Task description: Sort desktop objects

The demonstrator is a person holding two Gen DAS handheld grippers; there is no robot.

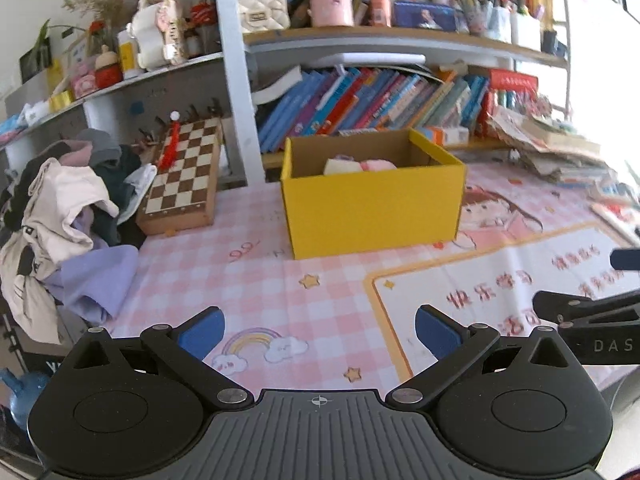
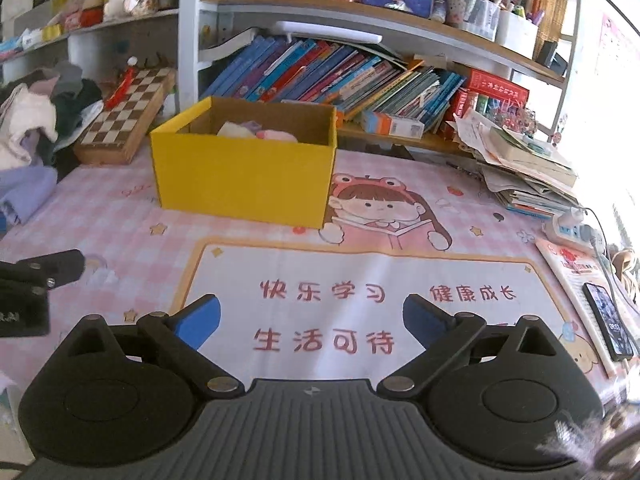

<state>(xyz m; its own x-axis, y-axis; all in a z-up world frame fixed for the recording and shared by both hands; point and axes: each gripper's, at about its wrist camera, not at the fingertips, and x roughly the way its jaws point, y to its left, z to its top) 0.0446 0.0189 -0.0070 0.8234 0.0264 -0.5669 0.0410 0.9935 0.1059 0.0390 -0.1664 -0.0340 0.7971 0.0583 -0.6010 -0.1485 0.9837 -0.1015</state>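
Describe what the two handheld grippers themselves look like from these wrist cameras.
Both look alike. The left gripper and right gripper each have black linkage arms with silver pivot pins, blue pads on the fingertips and a ribbed grey body with a small crosshair mark. White letters "DAS" show on the right gripper's side in the left view. No hands or sleeves visible.

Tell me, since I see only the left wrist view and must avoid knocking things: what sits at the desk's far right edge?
Observer: A dark phone lies flat on a red-and-white booklet there.
Operator: Any wiring nearby?
Observer: Yes, a white power strip sits just behind the booklet, with a grey cable running from it.
Operator: Is the right gripper carrying anything?
Observer: No, the right gripper is open; only the desk mat shows between its fingers.
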